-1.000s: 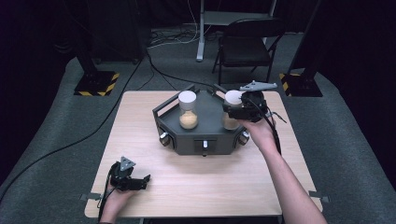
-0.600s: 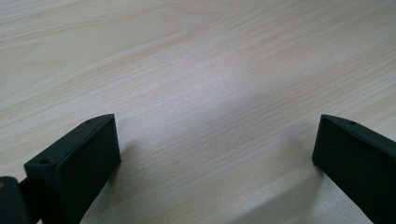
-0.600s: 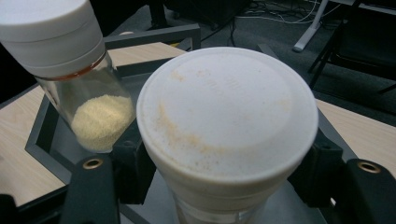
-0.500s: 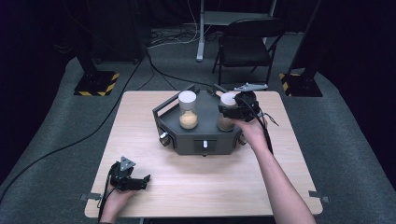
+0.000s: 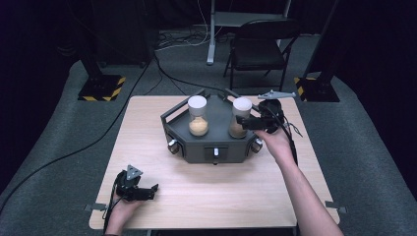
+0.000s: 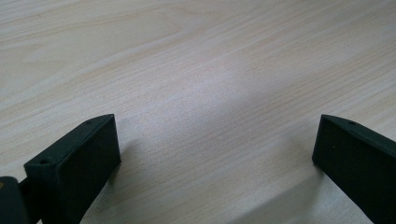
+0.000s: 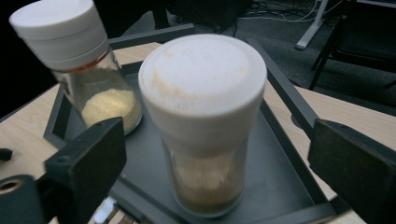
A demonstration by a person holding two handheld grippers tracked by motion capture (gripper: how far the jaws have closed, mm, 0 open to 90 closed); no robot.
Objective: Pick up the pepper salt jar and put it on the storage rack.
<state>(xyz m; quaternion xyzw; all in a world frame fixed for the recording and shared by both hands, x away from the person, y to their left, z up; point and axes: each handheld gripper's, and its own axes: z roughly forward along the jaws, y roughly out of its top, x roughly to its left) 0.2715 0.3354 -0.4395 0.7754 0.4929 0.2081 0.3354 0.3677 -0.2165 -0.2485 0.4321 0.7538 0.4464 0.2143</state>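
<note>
The right tongs [image 5: 246, 123] have just been opening and now stand wide apart, their 2 black jaws flanking the nearer jar [image 7: 205, 126] without touching it; in the high view they sit at 3 o'clock of that jar. This jar, white-capped and clear-walled, stands upright at the right of the dark hexagonal tray [image 5: 216, 147] and holds brownish powder low down. A second jar [image 5: 197, 116], at its 9 o'clock in the high view, holds paler yellow grains. The left tongs [image 5: 142, 192] rest spread wide on the bare table [image 6: 196, 93], gripping nothing, at the tray's 7 o'clock.
</note>
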